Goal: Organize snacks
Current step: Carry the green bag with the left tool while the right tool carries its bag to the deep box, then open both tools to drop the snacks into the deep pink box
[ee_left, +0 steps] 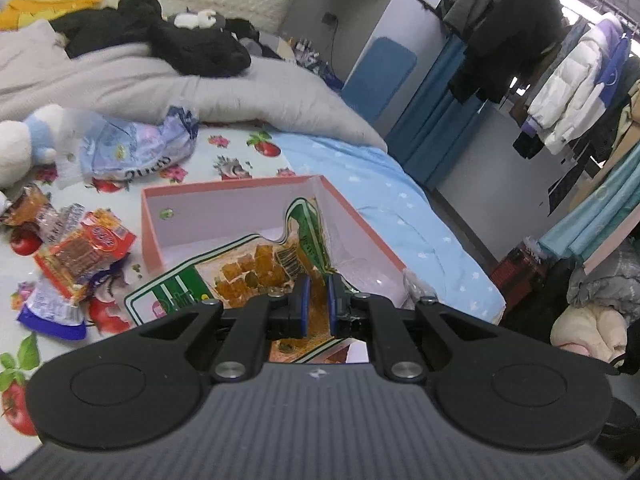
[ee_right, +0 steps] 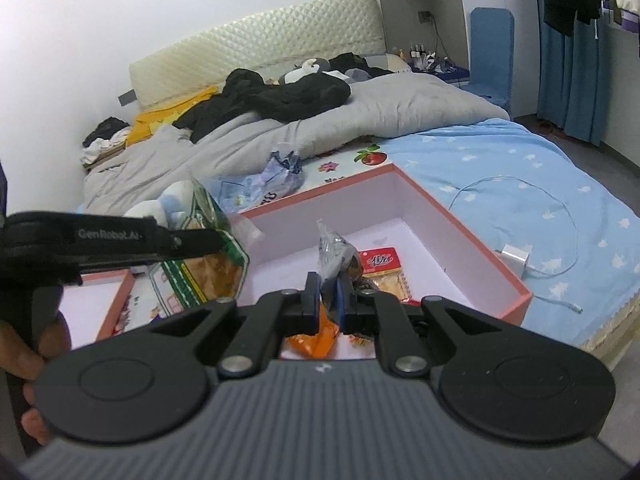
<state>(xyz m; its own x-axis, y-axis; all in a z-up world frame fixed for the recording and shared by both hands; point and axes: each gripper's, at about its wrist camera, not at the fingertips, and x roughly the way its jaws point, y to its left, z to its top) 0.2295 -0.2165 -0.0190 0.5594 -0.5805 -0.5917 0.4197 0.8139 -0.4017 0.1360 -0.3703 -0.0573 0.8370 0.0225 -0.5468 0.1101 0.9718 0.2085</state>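
Note:
My left gripper (ee_left: 318, 286) is shut on a green-and-white bag of orange snack pieces (ee_left: 248, 268), which hangs partly inside the open pink box (ee_left: 224, 190). The right wrist view shows this left gripper (ee_right: 212, 242) from the side, holding the same bag (ee_right: 204, 256) at the box's left wall. My right gripper (ee_right: 328, 284) is shut on a small grey foil packet (ee_right: 334, 250) above the pink box (ee_right: 460, 216). On the box floor lie a red-topped clear packet (ee_right: 380, 268) and an orange packet (ee_right: 316, 340).
Loose snacks lie left of the box: a red packet (ee_left: 88, 256), a purple-white packet (ee_left: 52, 312) and a crumpled bluish bag (ee_left: 136, 148). A plush toy (ee_left: 24, 140) sits beyond them. A white charger (ee_right: 516, 258) with its cable lies right of the box. A grey duvet (ee_right: 360, 120) covers the bed's far half.

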